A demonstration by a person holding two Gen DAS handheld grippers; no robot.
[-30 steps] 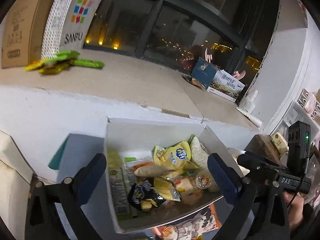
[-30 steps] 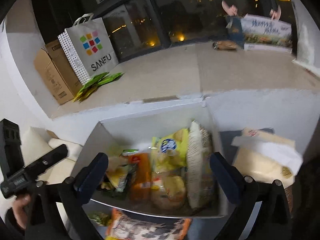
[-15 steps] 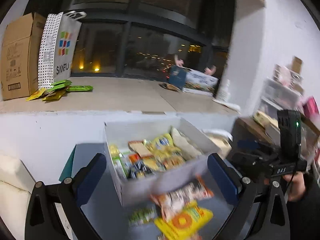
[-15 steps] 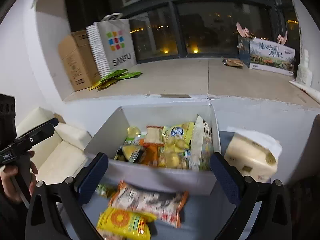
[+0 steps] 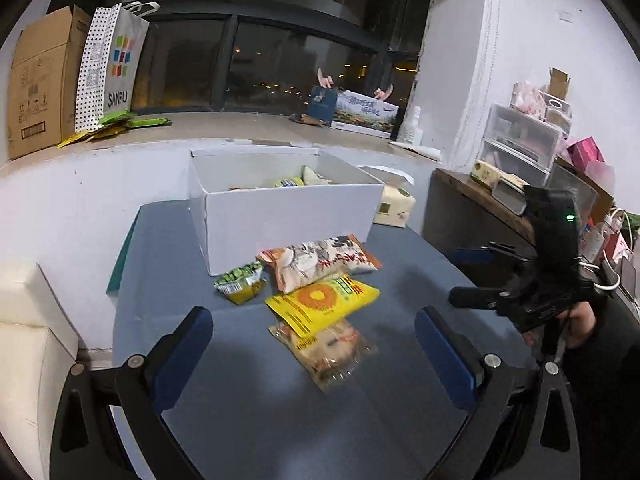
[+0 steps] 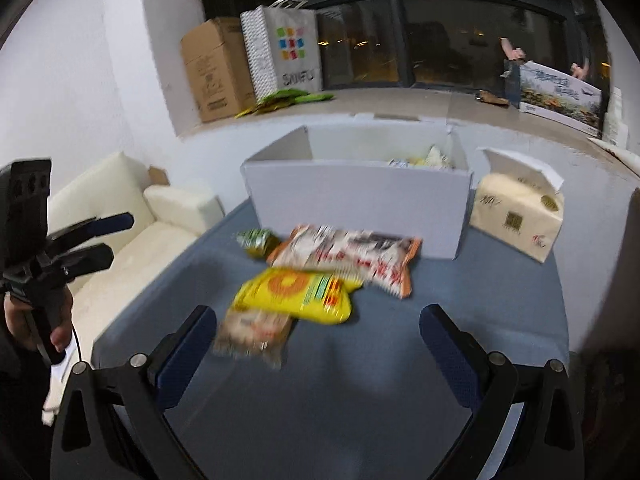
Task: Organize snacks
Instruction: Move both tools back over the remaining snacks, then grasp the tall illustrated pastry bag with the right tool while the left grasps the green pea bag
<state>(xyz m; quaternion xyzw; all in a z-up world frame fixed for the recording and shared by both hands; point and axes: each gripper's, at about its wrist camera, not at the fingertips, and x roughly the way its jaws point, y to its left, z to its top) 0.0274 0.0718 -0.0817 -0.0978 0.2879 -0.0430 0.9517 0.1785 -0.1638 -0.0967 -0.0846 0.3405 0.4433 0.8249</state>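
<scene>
**Snacks: four loose packets, one box, both claws unloaded**

Snacks outstanding, all on the blue table [image 5: 400, 420] in front of the white box [image 5: 288, 220]:
- Clear packet [image 5: 326, 350], nearest to you, long axis running diagonally away from you toward the left.
- Yellow packet [image 5: 322, 302], overlapping the clear packet's far end.
- Orange-and-white packet [image 5: 318, 258], partly over the yellow one and reaching almost to the box wall, long axis crosswise.
- Small green packet [image 5: 240, 282], left of the pile, close to the box's near corner.

Box contents: several snacks already inside, only their tops showing over the rim.

Your left claw [image 5: 314, 340] stands wide open, holding nothing, with the clear packet lying straight ahead between its fingers. Your right claw [image 6: 316, 340] is likewise spread and unloaded; from there the clear packet [image 6: 254, 330] sits ahead and to the left, by the left finger. That view is blurred.

Judgement: the left claw looks better lined up for the clear packet. Its diagonal lie probably calls for a wrist turn so the fingers close across the short side.
</scene>
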